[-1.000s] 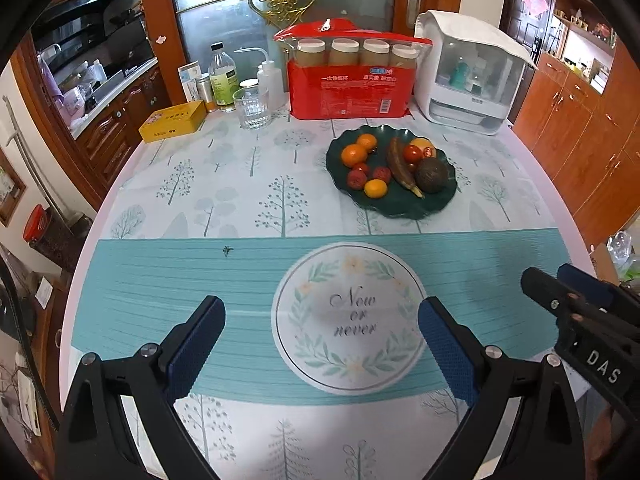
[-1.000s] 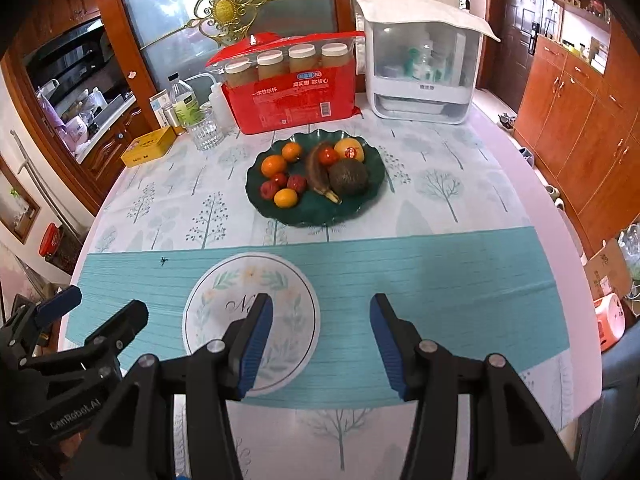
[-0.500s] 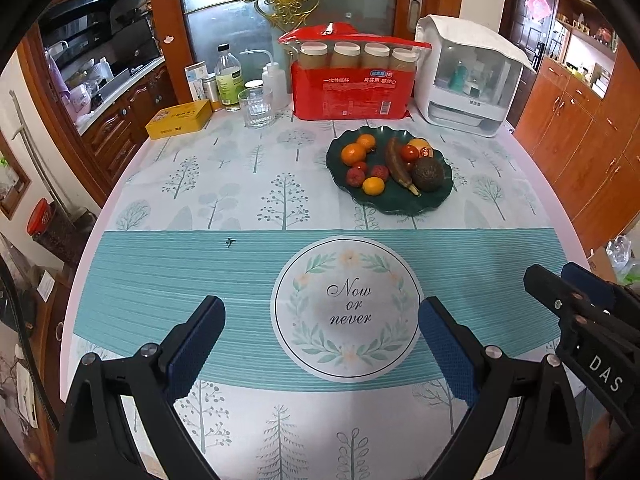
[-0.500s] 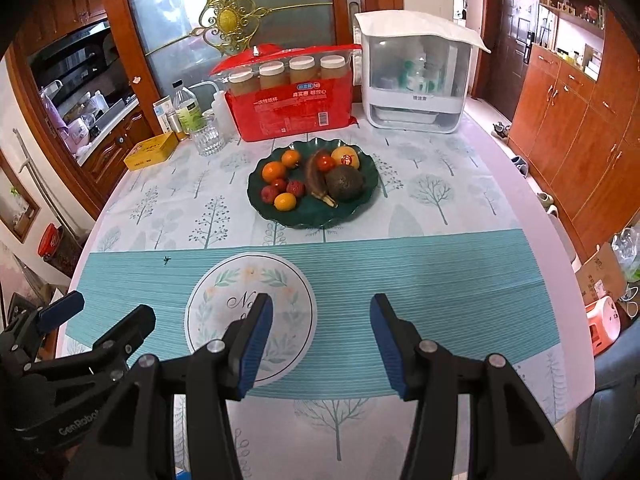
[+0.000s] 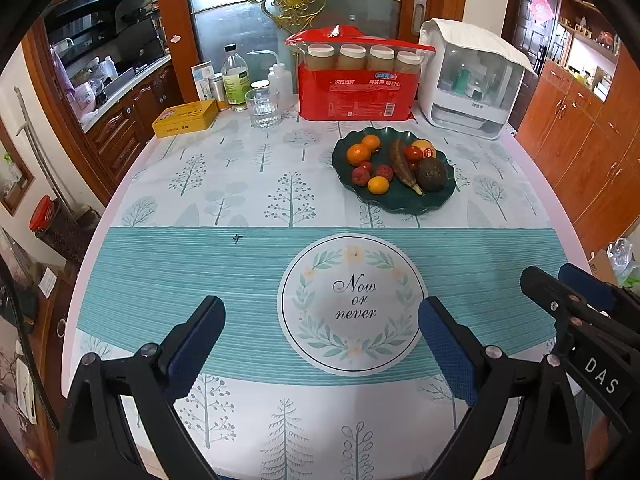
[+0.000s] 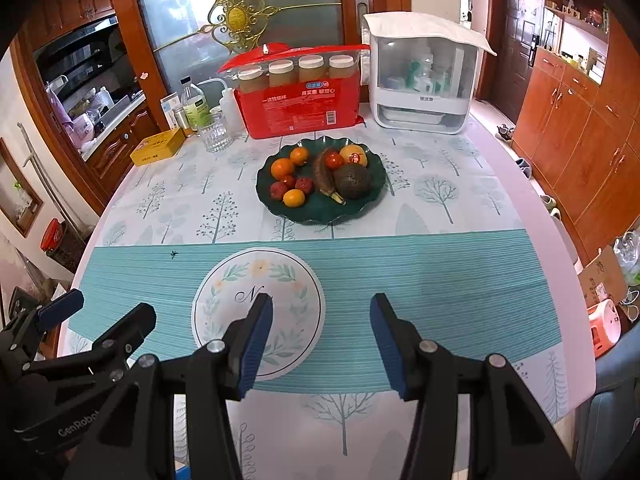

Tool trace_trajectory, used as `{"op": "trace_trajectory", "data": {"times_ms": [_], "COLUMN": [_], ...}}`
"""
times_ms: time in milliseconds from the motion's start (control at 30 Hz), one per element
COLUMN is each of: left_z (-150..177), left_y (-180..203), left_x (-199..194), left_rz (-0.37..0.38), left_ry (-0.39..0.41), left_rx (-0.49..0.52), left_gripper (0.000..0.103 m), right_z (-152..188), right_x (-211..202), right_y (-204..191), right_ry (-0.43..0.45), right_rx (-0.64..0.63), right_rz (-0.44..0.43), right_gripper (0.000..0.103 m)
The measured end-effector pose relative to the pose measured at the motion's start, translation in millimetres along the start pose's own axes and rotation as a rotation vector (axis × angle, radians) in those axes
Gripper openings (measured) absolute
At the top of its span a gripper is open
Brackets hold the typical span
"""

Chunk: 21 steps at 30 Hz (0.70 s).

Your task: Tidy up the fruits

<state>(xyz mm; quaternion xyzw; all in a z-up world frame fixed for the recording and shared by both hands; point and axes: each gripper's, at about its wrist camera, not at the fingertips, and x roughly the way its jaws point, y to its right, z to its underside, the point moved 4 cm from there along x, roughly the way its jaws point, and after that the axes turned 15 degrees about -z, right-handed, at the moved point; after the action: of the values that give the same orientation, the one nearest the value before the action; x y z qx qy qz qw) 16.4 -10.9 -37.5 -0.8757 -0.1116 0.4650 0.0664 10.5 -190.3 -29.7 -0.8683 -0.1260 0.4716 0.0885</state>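
Observation:
A dark green plate sits toward the far side of the round table. It holds oranges, a brown banana, an avocado, a tomato, small red fruits and a yellow stickered fruit. My left gripper is open and empty above the table's near side. My right gripper is open and empty too, also well short of the plate. Each gripper shows at the edge of the other's view.
Behind the plate stand a red pack of paper cups, a white cabinet box, a glass, bottles and a yellow tin. The tablecloth has a teal band with a round "Now or never" emblem.
Both grippers have drawn back and up from the plate, so the table looks farther away. Both stay open and empty. The fruits have not moved.

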Motion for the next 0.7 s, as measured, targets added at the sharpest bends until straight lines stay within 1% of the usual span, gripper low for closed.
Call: {"op": "trace_trajectory", "data": {"times_ms": [700], "left_z": [5.2], "left_y": [-5.5], "left_x": [-2.4], "left_rz": [-0.002], "left_ry": [-0.001], "left_rx": [-0.003], "left_gripper": [0.097], "right_z": [2.5], "right_x": [-0.4], "right_y": [-4.2], "right_ry": [0.0], "right_rx": [-0.001], "right_rz": [-0.002], "right_gripper": [0.051]}}
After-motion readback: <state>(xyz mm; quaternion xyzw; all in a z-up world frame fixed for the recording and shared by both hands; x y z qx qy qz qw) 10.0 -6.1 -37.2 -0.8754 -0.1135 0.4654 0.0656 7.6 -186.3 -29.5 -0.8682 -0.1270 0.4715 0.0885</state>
